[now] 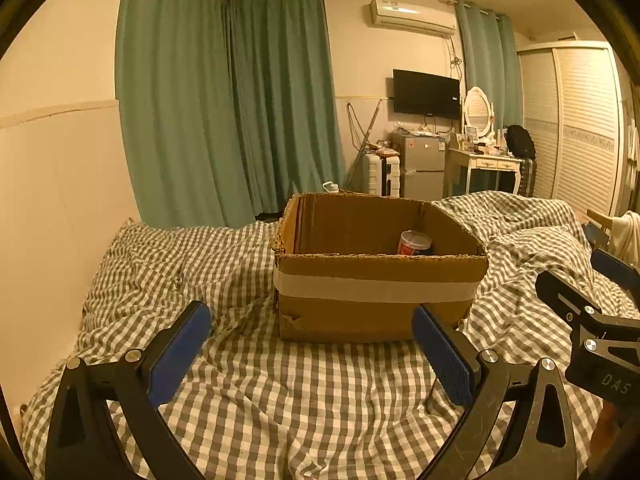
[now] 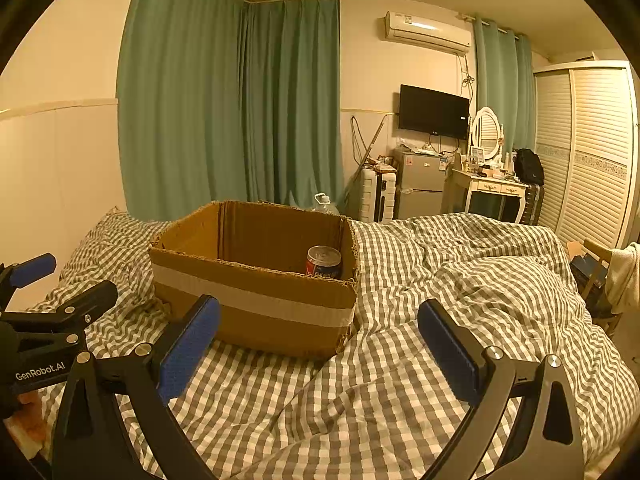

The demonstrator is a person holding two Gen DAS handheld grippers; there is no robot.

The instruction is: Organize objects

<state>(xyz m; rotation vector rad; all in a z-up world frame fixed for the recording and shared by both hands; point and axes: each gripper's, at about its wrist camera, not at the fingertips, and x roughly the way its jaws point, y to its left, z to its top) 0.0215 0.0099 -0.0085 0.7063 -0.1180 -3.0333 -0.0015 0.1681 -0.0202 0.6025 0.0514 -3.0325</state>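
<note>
An open cardboard box (image 1: 376, 292) with a pale tape band stands on the checked bed; it also shows in the right wrist view (image 2: 256, 304). A red and blue drink can (image 1: 414, 243) stands upright inside near its far right corner, and shows in the right wrist view too (image 2: 324, 262). My left gripper (image 1: 312, 320) is open and empty, held just in front of the box. My right gripper (image 2: 319, 314) is open and empty, in front of the box's right corner. Each gripper shows at the edge of the other's view.
The grey-and-white checked duvet (image 1: 280, 392) is rumpled, with high folds to the right (image 2: 480, 280). A wall runs along the left. Beyond the bed are green curtains, a water jug (image 2: 325, 204), a small fridge, a dressing table and a wardrobe.
</note>
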